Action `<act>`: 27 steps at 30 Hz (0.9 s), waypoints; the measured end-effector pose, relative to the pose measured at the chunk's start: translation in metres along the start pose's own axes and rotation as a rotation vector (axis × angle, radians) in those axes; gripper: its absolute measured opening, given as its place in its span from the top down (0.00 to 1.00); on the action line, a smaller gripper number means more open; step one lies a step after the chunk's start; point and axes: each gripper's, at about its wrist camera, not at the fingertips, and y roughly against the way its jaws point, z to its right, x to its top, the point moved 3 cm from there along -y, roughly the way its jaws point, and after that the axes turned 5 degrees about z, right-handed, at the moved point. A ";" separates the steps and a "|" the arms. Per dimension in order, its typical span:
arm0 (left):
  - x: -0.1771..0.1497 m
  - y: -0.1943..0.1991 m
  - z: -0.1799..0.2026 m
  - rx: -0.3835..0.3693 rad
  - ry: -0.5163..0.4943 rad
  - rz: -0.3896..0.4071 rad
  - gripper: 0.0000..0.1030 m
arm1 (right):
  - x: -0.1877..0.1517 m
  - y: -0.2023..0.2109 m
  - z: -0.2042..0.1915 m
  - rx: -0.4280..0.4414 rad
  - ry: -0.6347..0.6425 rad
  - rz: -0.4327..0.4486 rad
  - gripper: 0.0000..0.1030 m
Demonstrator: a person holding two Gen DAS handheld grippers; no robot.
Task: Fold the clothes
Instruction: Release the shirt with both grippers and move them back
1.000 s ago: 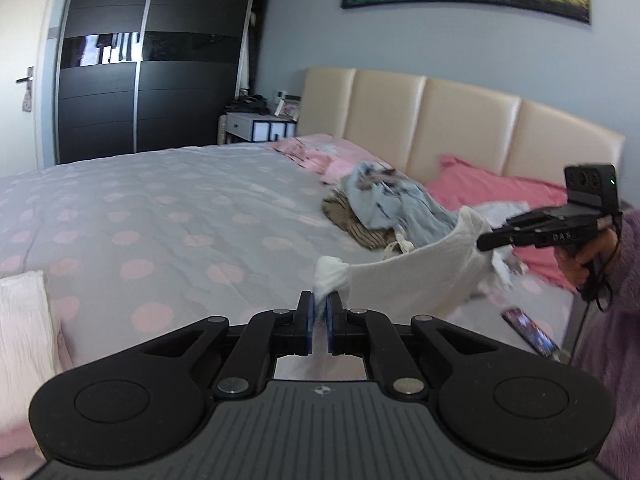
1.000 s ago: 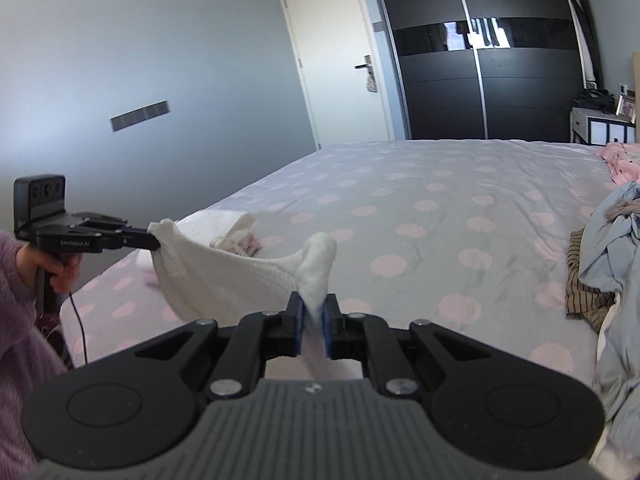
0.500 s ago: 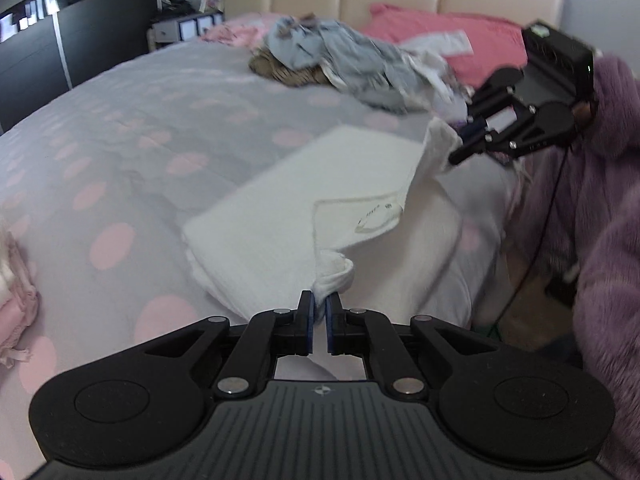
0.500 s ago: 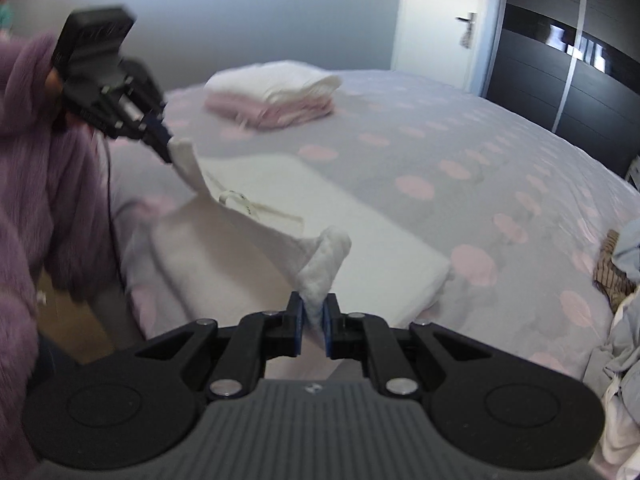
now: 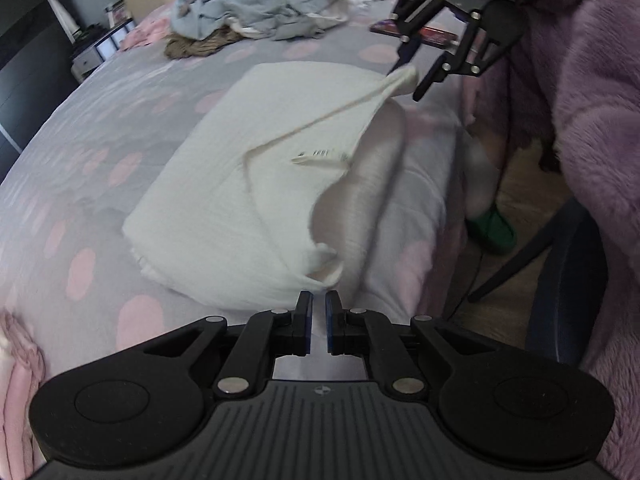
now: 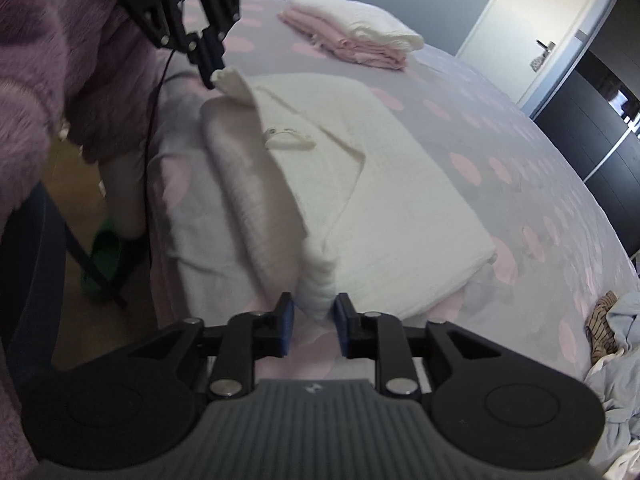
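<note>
Folding is at the laying-down step, by the look of it: the white garment [image 5: 256, 184] is spread flat on the polka-dot bed [image 5: 80, 128] ahead of both grippers, with its near edge draped over the mattress side.

From the left wrist view, the left gripper [image 5: 318, 322] has its jaws nearly pressed together with a narrow gap; the near corner of the cloth sits just ahead of the tips, and whether it is pinched cannot be told. The right gripper [image 6: 313, 322] stands with jaws spread, a bunched corner of cloth lying loose between them, seemingly let go. In the left view, that gripper appears far ahead to the right, jaws apart at the other corner.

The next move likely calls for freeing both corners and re-gripping an edge to fold the piece over.

The garment is thick, soft and cream-white, a small label [image 6: 290, 138] showing near a neckline. Beyond the right gripper, to the left, lies a folded pink-and-white stack [image 6: 352, 40]; a heap of unfolded clothes [image 5: 256, 12] lies far ahead of the left one.
</note>
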 end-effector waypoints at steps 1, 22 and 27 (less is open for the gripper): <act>0.001 0.002 0.005 0.014 -0.027 0.008 0.94 | 0.001 0.003 -0.003 -0.009 0.010 0.004 0.72; 0.023 -0.030 0.042 0.389 -0.379 0.008 0.88 | 0.018 -0.008 -0.027 -0.272 0.261 0.004 0.87; 0.016 -0.032 0.056 0.288 -0.464 -0.021 0.90 | 0.015 0.002 -0.025 -0.285 0.287 -0.029 0.88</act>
